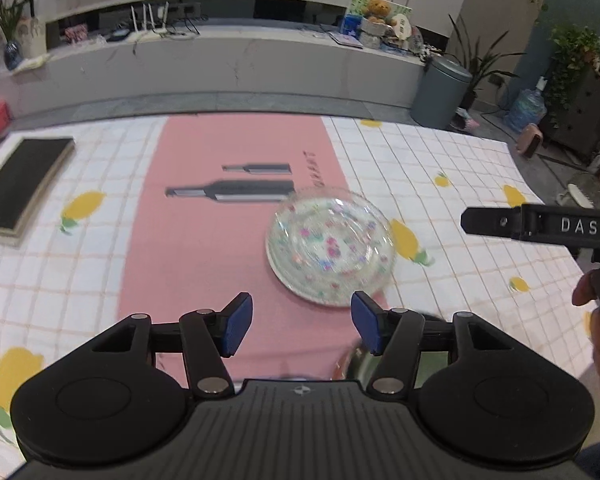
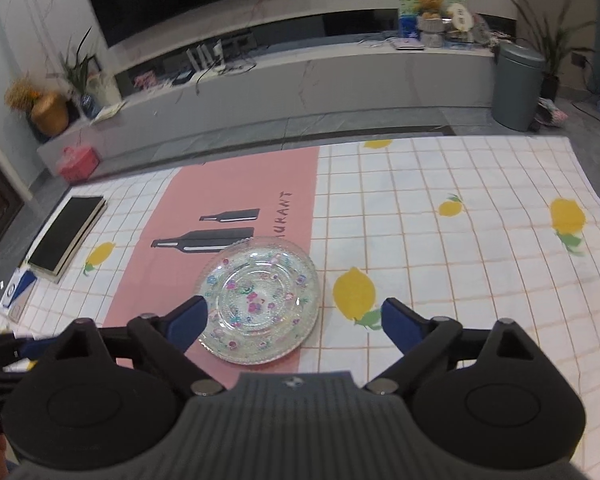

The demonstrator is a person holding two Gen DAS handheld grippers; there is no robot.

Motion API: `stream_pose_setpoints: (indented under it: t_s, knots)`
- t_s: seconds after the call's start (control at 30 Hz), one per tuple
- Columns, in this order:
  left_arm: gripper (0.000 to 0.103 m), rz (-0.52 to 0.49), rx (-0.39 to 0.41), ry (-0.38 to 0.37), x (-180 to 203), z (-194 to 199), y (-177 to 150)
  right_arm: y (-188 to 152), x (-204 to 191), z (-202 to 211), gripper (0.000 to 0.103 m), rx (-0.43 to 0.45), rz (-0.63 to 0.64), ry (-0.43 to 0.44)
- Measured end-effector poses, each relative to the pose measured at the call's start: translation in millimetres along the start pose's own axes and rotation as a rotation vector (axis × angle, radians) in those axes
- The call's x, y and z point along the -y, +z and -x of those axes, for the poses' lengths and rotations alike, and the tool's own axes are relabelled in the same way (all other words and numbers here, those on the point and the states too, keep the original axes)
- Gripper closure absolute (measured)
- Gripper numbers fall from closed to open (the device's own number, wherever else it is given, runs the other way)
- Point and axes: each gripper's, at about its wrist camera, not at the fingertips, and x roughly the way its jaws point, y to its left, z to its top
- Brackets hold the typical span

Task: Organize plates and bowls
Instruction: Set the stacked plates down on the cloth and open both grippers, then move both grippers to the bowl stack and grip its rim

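A clear glass plate (image 1: 330, 246) with small flower prints lies on the pink strip of the tablecloth; it also shows in the right wrist view (image 2: 260, 300). My left gripper (image 1: 302, 326) is open and empty, just short of the plate's near rim. A metal bowl (image 1: 354, 362) shows partly under its right finger. My right gripper (image 2: 294, 326) is open and empty, its left finger beside the plate's near left rim. The right gripper's side shows at the right edge of the left wrist view (image 1: 540, 224).
A black-topped book (image 1: 22, 186) lies at the table's left edge, also seen in the right wrist view (image 2: 66, 236). The lemon-print cloth (image 2: 460, 240) covers the table. A grey bin (image 1: 440, 92) stands on the floor beyond the far right corner.
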Motion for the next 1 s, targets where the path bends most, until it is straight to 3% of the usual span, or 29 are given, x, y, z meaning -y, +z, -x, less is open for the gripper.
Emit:
stream_pose_setpoints:
  t_s: [0.23, 0.37, 0.77, 1.0]
  knots:
    - [0.036, 0.015, -0.015, -0.040, -3.3, 4.6, -24.4, -33.6, 17.0, 14.9, 0.007, 0.059, -0.133, 0.063]
    - [0.035, 0.016, -0.020, -0.057, 1.5, 4.7, -34.3, -53.0, 18.7, 14.3, 0.007, 0.001, -0.181, 0.101]
    - [0.033, 0.049, -0.079, -0.060, 14.8, -16.6, -56.4, -87.6, 4.0, -8.5, 0.007, -0.191, -0.140, 0.049]
    - [0.033, 0.059, -0.125, -0.013, 14.7, -33.5, -62.6, -93.6, 5.2, -22.9, 0.008, -0.241, -0.133, 0.011]
